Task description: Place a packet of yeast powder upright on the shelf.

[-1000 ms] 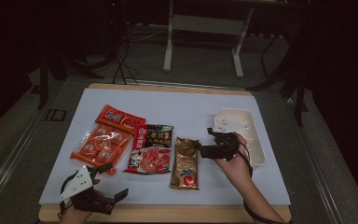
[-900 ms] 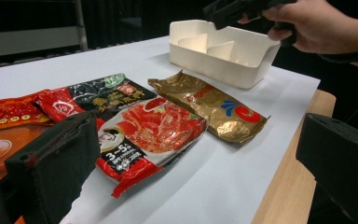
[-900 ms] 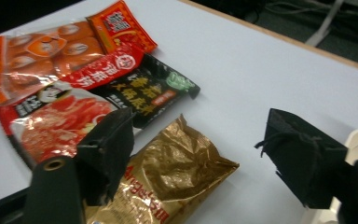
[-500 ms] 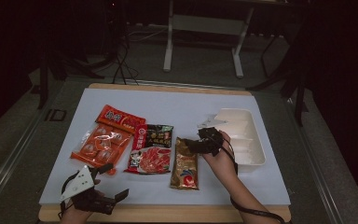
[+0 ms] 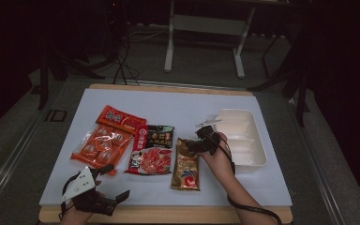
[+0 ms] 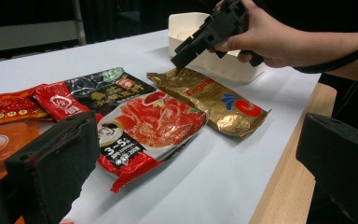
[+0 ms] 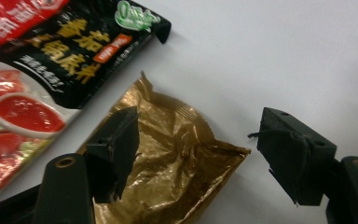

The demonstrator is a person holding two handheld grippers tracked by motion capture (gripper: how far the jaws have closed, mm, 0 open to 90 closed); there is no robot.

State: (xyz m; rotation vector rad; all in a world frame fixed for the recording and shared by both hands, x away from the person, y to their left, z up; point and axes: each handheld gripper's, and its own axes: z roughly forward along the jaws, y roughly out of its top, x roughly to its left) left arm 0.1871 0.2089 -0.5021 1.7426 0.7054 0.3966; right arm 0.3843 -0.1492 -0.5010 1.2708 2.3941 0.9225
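The right hand-held gripper (image 5: 198, 140) hangs just over the far end of the gold packet (image 5: 186, 164), its jaws standing wide with nothing pressed between them; they have just been closing a little, and in the right gripper view one jaw sits over the crinkled gold foil while the other is over bare table beyond the packet's corner. The packet lies directly under and toward the person from this gripper, its long axis running from the far end near the jaws back toward the table's near edge, so the jaws straddle the short top edge rather than the long sides. This hand is plainly the nearer one: the left hand-held gripper (image 5: 104, 192) rests well apart at the near left corner of the table (image 5: 262, 197), jaws also wide and empty. Just beside the right gripper, on its outer side, sits the white tray (image 5: 253, 159), which looks empty in its visible compartments. On the other side of the gold packet lie the red-and-black soup packet (image 5: 151, 150) and, farther out, the orange packets (image 5: 104, 143), all flat on the table.
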